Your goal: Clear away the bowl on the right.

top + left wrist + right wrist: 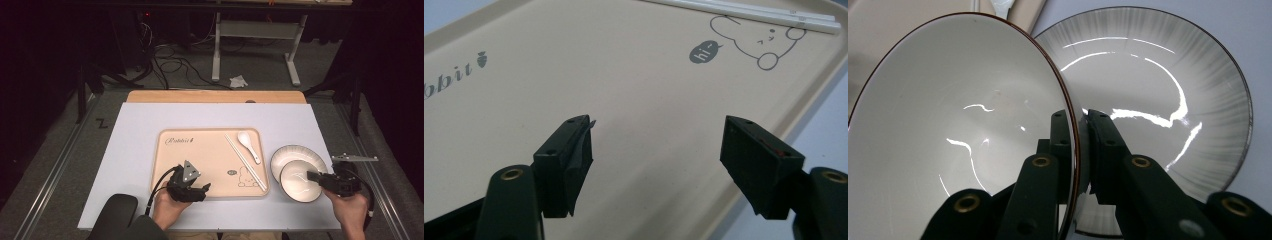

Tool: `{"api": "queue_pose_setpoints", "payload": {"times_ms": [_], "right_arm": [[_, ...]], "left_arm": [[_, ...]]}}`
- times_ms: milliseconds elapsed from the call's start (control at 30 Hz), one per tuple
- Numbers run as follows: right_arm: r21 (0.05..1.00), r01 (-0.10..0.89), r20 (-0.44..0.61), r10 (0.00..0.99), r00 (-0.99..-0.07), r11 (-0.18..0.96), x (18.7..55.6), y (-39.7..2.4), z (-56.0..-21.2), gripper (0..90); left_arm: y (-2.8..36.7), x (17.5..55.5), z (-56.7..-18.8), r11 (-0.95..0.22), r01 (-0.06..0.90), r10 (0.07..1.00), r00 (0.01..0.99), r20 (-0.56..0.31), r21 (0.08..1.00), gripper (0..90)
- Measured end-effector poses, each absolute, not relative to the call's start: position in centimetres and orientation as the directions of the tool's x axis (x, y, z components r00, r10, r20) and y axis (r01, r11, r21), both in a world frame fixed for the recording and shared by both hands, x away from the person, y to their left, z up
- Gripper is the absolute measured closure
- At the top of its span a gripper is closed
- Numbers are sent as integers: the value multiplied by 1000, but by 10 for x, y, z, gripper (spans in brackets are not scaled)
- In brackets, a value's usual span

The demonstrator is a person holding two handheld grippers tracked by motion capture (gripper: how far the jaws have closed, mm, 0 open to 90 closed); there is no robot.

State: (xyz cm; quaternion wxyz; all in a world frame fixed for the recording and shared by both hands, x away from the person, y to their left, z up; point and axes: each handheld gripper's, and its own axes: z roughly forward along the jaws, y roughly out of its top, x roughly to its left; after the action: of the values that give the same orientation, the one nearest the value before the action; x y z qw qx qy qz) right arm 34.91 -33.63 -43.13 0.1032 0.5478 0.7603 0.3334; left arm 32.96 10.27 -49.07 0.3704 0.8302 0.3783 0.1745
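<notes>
You held a white bowl with a thin dark-red rim; it was tilted, with its wall pinched between the jaws. It hung partly over a grey-streaked plate, which lay flat on the table near its right edge, just beside the tray.

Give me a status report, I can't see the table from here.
Right gripper shut on bowl rim, over the plate. Left gripper open, empty, above tray. Chopsticks and spoon lie on tray.
</notes>
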Motion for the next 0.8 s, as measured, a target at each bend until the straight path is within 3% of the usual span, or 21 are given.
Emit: {"api": "queue_pose_setpoints", "payload": {"times_ms": [800], "right_arm": [[623,713,213,807,-551,322,389,-273,-428,839]], "left_arm": [[124,314,-489,-392,535,822,570,24,749,290]]}}
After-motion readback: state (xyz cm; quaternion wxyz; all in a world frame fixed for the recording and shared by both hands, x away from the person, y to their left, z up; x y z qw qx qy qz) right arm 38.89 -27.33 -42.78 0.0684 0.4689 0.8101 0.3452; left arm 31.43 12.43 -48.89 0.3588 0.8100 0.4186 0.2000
